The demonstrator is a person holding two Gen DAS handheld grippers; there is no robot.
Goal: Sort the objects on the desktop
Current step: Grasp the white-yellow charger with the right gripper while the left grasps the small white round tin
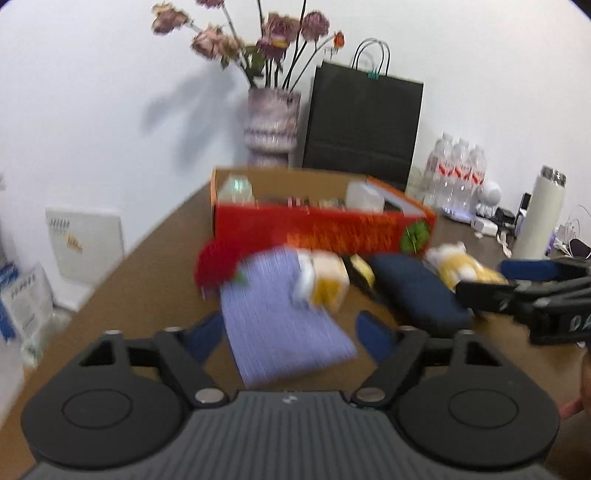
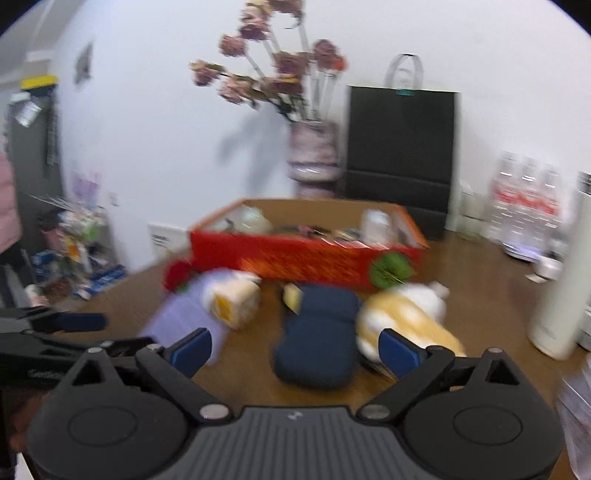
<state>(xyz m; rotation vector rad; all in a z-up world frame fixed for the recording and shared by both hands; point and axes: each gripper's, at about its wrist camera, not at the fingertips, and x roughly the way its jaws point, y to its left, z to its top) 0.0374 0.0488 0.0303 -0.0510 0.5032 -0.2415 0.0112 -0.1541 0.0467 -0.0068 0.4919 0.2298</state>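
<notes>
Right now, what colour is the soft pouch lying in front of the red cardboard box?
Dark navy blue soft pouch; clearest in the right wrist view, between the open fingers.

- Bright, even indoor light is filling both views, and the white wall (image 1: 110,92) is reading slightly bluish.
- The dried flowers (image 1: 258,33) are casting a soft grey shadow on the wall to their left, so light is coming from the right front.
- Motion blur is smearing the red box (image 2: 303,254), the lavender cloth (image 1: 280,317) and the plush toy (image 2: 402,314); the right wrist view is blurring more.
- The gripper bodies at the bottom are staying sharp.
- Fisheye distortion is bending the table edge (image 1: 122,266), and the corners are darkening to black.
</notes>
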